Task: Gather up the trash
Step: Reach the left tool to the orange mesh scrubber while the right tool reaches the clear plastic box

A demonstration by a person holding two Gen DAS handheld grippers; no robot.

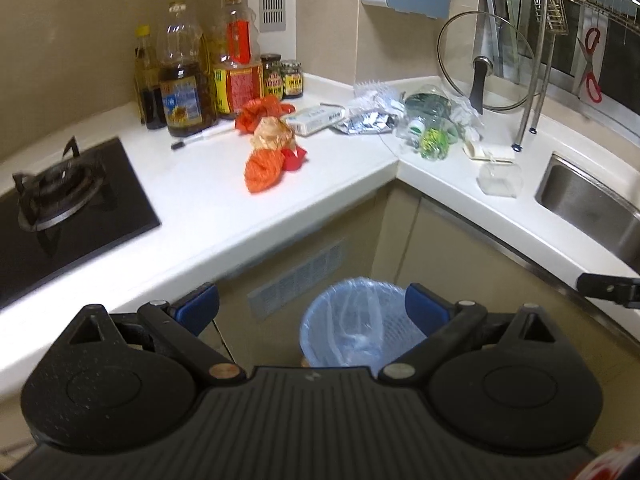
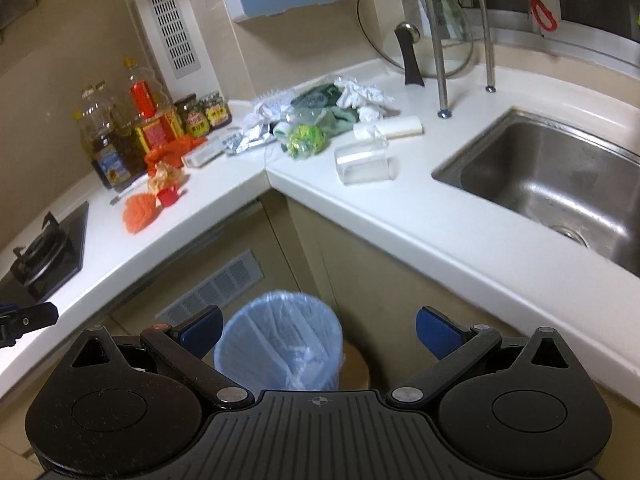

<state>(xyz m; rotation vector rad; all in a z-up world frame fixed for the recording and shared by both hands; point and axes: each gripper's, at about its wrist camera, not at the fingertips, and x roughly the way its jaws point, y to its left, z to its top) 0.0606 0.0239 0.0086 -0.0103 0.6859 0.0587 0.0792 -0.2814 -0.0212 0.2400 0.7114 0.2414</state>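
Nothing looks collected yet, as far as can be judged: the bin (image 2: 280, 340) on the floor, lined with a clear bag, appears to hold no trash, and all the litter lies on the counter (image 2: 400, 216). From the right wrist view, the orange netting (image 2: 138, 210) and wrappers sit at ten o'clock, the foil pack (image 2: 250, 140) and green bag heap (image 2: 316, 128) at twelve, and the clear cup (image 2: 366, 164) on its side just right of that. The left gripper (image 1: 312, 308) and right gripper (image 2: 318, 330) both stand wide apart and hold nothing, hanging above the bin. The counter edge wraps an inside corner; the sink (image 2: 560, 184) at two o'clock and the stove (image 1: 60, 200) at left bound the room, with open air above the bin.
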